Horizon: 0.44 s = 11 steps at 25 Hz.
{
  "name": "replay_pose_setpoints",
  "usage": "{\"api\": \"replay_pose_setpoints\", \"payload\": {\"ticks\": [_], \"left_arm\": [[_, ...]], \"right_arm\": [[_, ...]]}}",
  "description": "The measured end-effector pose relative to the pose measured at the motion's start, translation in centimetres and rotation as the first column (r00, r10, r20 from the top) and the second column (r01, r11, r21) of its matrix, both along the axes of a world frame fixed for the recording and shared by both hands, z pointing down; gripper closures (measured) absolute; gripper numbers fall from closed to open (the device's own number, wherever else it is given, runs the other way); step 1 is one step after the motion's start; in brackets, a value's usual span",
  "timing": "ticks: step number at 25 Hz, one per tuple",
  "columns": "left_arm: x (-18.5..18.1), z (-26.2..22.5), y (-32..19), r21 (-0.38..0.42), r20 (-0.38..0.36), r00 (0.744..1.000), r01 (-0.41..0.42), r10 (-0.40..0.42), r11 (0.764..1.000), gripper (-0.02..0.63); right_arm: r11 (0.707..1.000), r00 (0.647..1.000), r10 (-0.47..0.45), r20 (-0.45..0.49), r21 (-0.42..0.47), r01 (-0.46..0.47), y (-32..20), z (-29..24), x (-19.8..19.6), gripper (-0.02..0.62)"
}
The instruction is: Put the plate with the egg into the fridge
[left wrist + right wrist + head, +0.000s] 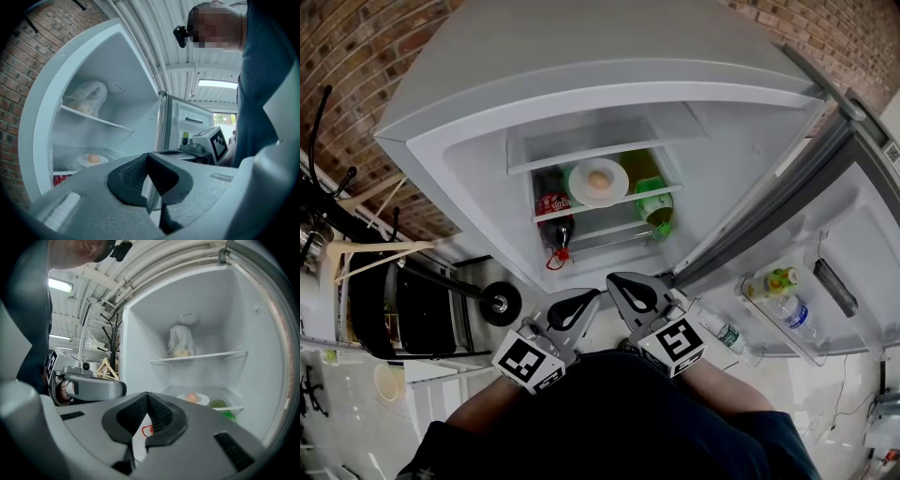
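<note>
Plate (580, 188) is held by neither gripper. Nearest the body, the left gripper (589, 298) and right gripper (617, 281) are seen side by side, each with jaws pressed together on nothing. Straight ahead of both tips and well apart from them, the plate is set flat on a fridge (581, 56) shelf (667, 190) with the egg (598, 179) on it, between a red bottle (555, 211) and a green bottle (656, 208). Placement is judged done; the door (825, 244), open to the right, is nearer the right gripper
</note>
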<state>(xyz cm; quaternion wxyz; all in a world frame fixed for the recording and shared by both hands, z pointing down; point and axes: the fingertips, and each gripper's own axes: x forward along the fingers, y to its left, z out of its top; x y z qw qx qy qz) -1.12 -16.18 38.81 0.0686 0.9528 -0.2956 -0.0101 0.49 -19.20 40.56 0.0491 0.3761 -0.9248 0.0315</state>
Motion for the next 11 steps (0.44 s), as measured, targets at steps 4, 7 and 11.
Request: {"api": "replay_pose_setpoints", "payload": {"ticks": [4, 7, 11], "left_arm": [[0.04, -0.05, 0.04, 0.003, -0.004, 1.0, 0.001, -0.001, 1.0, 0.601], [0.03, -0.03, 0.06, 0.003, -0.006, 1.0, 0.005, -0.005, 1.0, 0.601], [-0.04, -0.06, 0.05, 0.0, -0.008, 1.0, 0.007, -0.007, 1.0, 0.601]], "right_arm": [[1.0, 1.0, -0.006, -0.002, -0.001, 0.006, 0.13, 0.08, -0.15, 0.586], [1.0, 1.0, -0.009, -0.006, -0.001, 0.009, 0.21, 0.11, -0.29, 0.586], [1.0, 1.0, -0.008, -0.009, -0.004, 0.008, 0.22, 0.16, -0.37, 0.586]]}}
